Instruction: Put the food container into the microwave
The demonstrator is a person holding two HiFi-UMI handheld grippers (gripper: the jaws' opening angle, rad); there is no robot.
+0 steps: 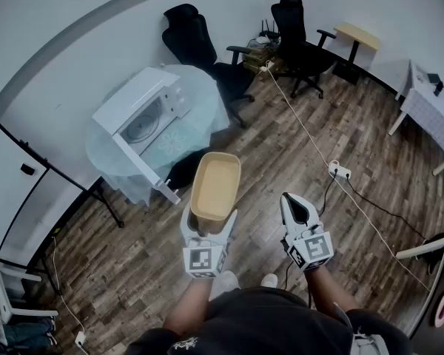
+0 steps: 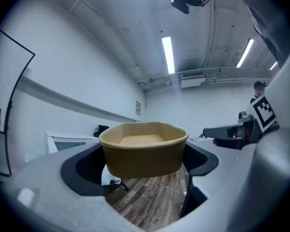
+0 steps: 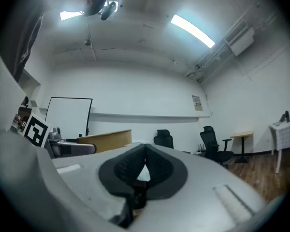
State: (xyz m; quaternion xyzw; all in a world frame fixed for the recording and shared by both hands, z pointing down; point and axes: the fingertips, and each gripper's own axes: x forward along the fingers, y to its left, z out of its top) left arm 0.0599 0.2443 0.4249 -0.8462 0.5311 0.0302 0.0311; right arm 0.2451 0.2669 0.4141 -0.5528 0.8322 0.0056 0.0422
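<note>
My left gripper [image 1: 209, 226] is nearest, jaws spread wide and clamped on the tan food container [image 1: 216, 185]. Beside it, my right gripper [image 1: 297, 207] has its jaws together, empty. Farther ahead, the white microwave [image 1: 142, 109] sits on a covered table [image 1: 207, 102] with its door open.

Office or meeting-room type space, not a home: black swivel chairs [image 1: 196, 39], a small wood-top desk [image 1: 357, 35], a white table [image 1: 433, 109] at the side and a framed whiteboard [image 3: 70, 117]. Plain white walls [image 1: 81, 72], wood-plank floor [image 1: 281, 154], ceiling strip lights [image 2: 167, 54] with exposed pipework [image 2: 217, 71], and a power strip [image 1: 340, 171] with its cable [image 1: 303, 124] trailing across the floor. The microwave [image 1: 144, 109] sits on a cloth-covered round table [image 1: 207, 102], with no kitchen fittings around it.
</note>
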